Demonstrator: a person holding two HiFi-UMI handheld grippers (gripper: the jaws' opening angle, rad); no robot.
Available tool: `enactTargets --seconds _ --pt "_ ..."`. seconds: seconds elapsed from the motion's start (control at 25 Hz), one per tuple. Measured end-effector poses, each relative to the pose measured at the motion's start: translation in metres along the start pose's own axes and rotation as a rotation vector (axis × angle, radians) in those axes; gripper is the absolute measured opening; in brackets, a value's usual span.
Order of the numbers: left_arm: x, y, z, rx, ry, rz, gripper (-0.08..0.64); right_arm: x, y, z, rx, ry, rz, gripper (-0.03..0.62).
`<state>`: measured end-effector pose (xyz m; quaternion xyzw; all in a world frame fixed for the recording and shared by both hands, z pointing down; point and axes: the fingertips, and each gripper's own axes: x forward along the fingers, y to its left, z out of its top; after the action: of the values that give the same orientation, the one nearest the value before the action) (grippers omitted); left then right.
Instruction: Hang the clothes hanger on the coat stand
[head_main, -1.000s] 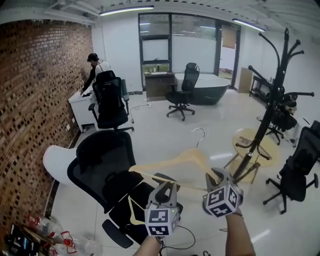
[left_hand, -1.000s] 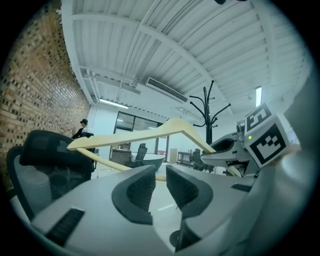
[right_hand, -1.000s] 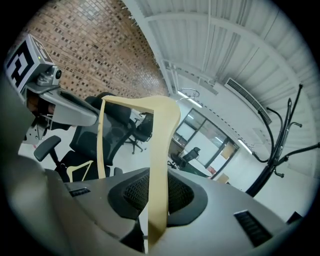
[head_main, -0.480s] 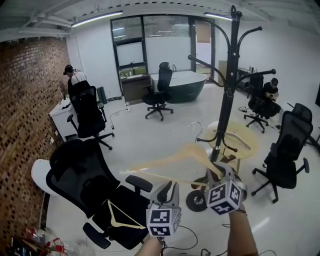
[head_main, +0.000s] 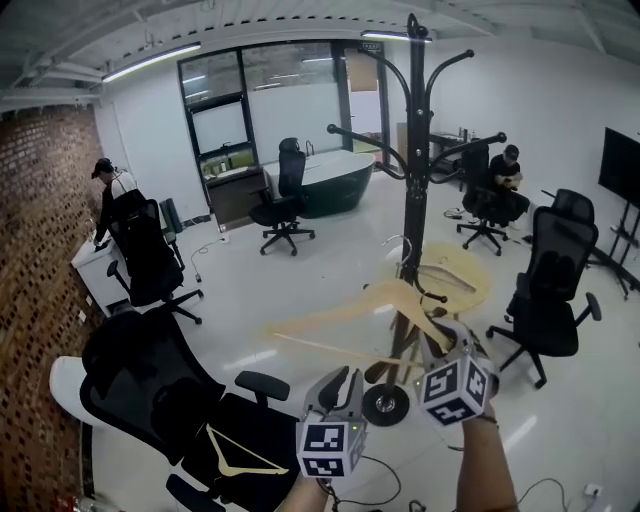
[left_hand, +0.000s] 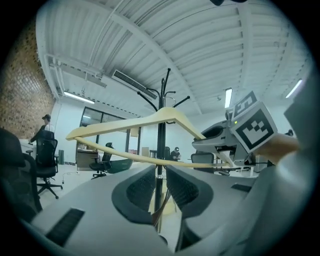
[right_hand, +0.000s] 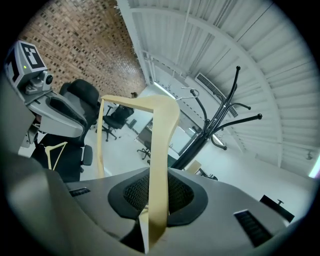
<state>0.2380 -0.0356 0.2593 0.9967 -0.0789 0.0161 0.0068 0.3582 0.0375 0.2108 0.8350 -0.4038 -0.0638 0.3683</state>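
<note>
The right tongs are clamped on one end of the pale wooden clothes hanger with a wire hook, held in the air before the person. The left tongs stand slightly apart and empty, just short of its bottom bar. This looks like the carry to the tall black metal coat stand just beyond. The next move likely calls for raising the hanger and steering its hook over a curved arm before letting go.
</note>
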Motion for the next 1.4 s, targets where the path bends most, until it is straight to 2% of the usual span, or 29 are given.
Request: enactTargets --seconds 0.16,0.32,0.48,0.64,0.72,0.92,1.16,1.4 --pt "0.012 -0.001 0.004 -0.016 -0.007 -0.065 0.084 0.005 -0.015 0.001 -0.008 0.043 -0.05 0.055" --pt "0.034 0.001 -0.002 -0.015 0.01 -0.077 0.084 0.022 -0.042 -0.007 0.016 0.063 -0.087 0.055" --pt "0.075 -0.02 0.004 -0.007 -0.009 -0.03 0.084 0.043 -0.087 -0.029 0.027 0.03 -0.082 0.055" --pt "0.147 -0.073 0.031 -0.002 -0.042 0.035 0.084 0.077 -0.168 -0.06 -0.007 -0.028 -0.044 0.055" --pt "0.169 -0.091 0.039 0.005 -0.055 0.053 0.084 0.09 -0.193 -0.067 -0.01 -0.048 -0.027 0.055" --pt "0.204 -0.099 0.039 -0.003 -0.057 0.103 0.084 0.124 -0.21 -0.083 -0.048 -0.056 0.031 0.055" --pt "0.236 -0.1 0.026 -0.02 -0.028 0.133 0.084 0.162 -0.206 -0.106 -0.074 -0.042 0.1 0.055" --pt "0.254 -0.098 0.016 -0.03 0.019 0.151 0.084 0.183 -0.212 -0.117 -0.061 -0.041 0.115 0.055"
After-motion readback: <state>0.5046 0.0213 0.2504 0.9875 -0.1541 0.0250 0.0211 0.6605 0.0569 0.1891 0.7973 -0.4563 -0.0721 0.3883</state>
